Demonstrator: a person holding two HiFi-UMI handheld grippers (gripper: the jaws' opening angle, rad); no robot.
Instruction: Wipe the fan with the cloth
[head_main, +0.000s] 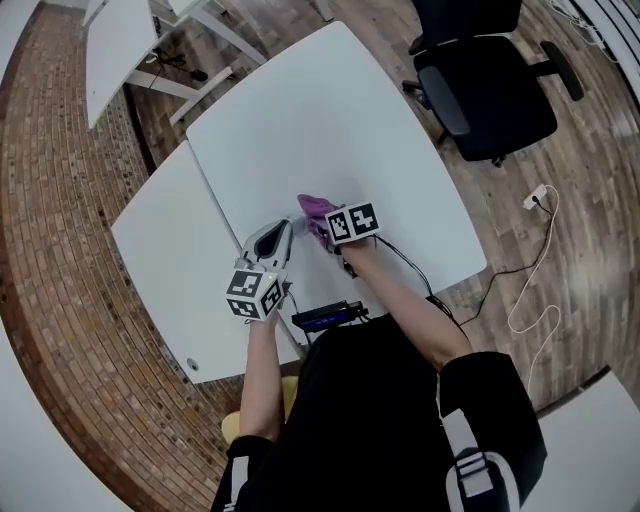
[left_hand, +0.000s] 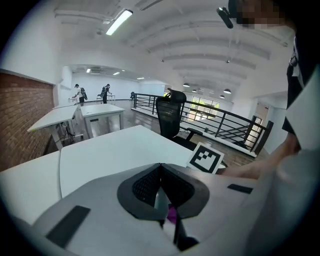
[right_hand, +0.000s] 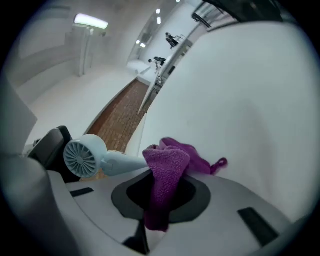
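The right gripper (right_hand: 165, 192) is clamped on the purple cloth (right_hand: 167, 165), and the cloth's free end bunches on the white worktop (right_hand: 240, 100) just ahead. Only the right gripper view shows the pale blue fan (right_hand: 85, 156), at lower left, with its handle reaching the cloth. In the head view the left gripper (head_main: 272, 240) covers that spot at frame centre. The left gripper view shows its jaws pressed together, with a pale sliver and a purple speck in the slit.
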